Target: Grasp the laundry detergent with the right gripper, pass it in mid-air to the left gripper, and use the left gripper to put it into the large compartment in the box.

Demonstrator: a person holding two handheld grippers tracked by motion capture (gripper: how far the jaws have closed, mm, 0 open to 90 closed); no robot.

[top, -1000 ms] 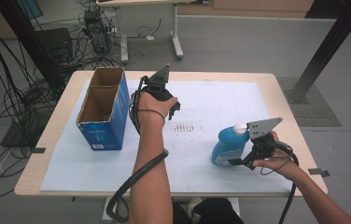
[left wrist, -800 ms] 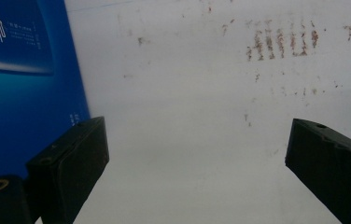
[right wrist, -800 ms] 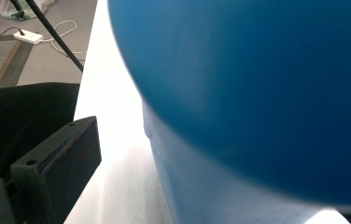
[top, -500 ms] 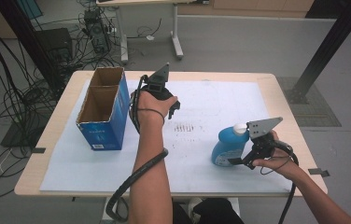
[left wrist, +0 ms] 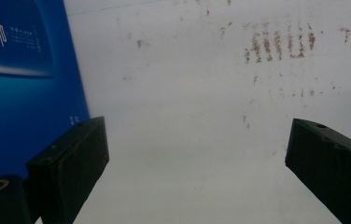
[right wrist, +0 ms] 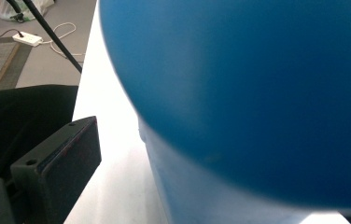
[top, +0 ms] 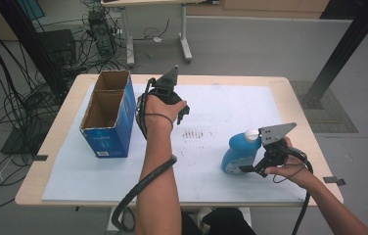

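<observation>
A blue bottle (top: 237,155) with a white cap (top: 252,134) stands upright at the table's right front. My right gripper (top: 251,168) is at its right side, low down. In the right gripper view the bottle (right wrist: 257,93) sits between the wide jaws, and a strip of white sheet shows between its wall and the left fingertip (right wrist: 61,158); the other jaw is mostly hidden. My left gripper (top: 176,100) hovers over the sheet beside an open blue cardboard box (top: 107,112). Its jaws (left wrist: 197,140) stand wide open, holding nothing.
A white sheet (top: 211,103) covers most of the wooden table (top: 292,105), with brown stains (top: 196,133) at its middle. The box (left wrist: 24,84) has two open compartments. Cables and desk legs lie on the floor beyond the far edge.
The right hand has shifted very slightly beside the bottle. The left gripper, the box and the bottle stay where they were.
</observation>
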